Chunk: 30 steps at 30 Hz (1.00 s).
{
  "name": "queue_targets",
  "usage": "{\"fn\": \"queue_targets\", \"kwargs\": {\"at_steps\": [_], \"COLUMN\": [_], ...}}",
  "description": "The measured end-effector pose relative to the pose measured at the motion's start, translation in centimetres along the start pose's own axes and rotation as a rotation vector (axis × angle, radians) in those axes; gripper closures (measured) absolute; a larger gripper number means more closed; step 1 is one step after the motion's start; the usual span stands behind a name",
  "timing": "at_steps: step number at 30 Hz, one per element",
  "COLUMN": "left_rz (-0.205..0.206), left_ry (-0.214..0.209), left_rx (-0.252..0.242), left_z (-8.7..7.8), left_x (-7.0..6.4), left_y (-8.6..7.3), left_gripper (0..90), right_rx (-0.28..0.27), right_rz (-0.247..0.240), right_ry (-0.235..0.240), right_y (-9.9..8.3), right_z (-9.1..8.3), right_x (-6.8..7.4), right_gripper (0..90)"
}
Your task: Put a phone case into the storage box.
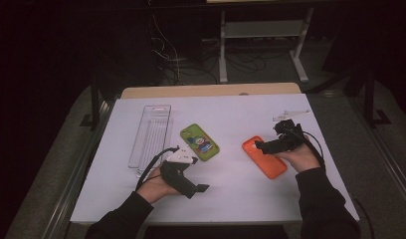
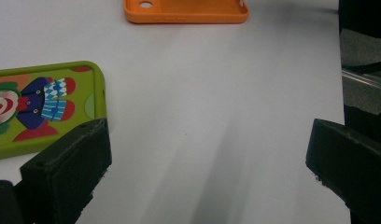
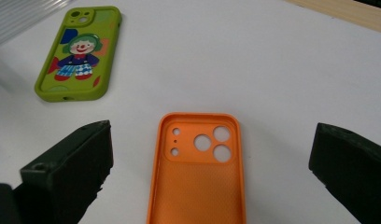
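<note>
Sleeves enter over the table's near edge, one on each side. Left gripper near the front edge, left of centre, held low over the white table; jaws spread wide with bare tabletop between them, holding nothing. Its own view shows the green case just past its left jaw.

Clear tray along the left side of the table, long axis running front to back, nothing visible in it.

Green phone case just right of the tray, near the table's middle, lying flat, clown picture facing up.

Orange phone case right of centre, well apart from the green one, lying flat, hollow side up, camera holes toward the far edge.

Right gripper over the orange case's far end, jaws wide apart; in its own view they stand either side of the case without touching it. Gripping nothing.

Small white piece near the far right corner; too small to identify.
</note>
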<state>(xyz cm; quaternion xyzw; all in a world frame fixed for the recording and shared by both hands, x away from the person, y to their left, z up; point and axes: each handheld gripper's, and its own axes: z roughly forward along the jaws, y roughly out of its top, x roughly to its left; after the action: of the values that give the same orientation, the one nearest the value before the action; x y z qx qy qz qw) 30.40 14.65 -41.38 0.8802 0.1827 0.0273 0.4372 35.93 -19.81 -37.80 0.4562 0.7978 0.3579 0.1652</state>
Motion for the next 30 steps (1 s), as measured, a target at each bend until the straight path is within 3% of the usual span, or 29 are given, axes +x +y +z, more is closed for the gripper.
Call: {"fn": "queue_targets", "kwargs": {"at_steps": [14, 30], "left_rz": [-0.005, -0.008], "left_ry": [0.008, 0.005], "left_rx": [0.006, 0.009], "left_z": [-0.2, -0.2], "left_x": [0.1, 0.0], "left_y": [-0.1, -0.2], "left_gripper": [0.0, 0.0], "right_rx": [0.087, 0.198], "right_rz": [0.032, -0.016], "right_ry": [0.001, 0.004], "right_y": [-1.0, -2.3], "right_z": [1.3, 3.5], "right_x": [-0.4, 0.1], "right_gripper": [0.0, 0.0]}}
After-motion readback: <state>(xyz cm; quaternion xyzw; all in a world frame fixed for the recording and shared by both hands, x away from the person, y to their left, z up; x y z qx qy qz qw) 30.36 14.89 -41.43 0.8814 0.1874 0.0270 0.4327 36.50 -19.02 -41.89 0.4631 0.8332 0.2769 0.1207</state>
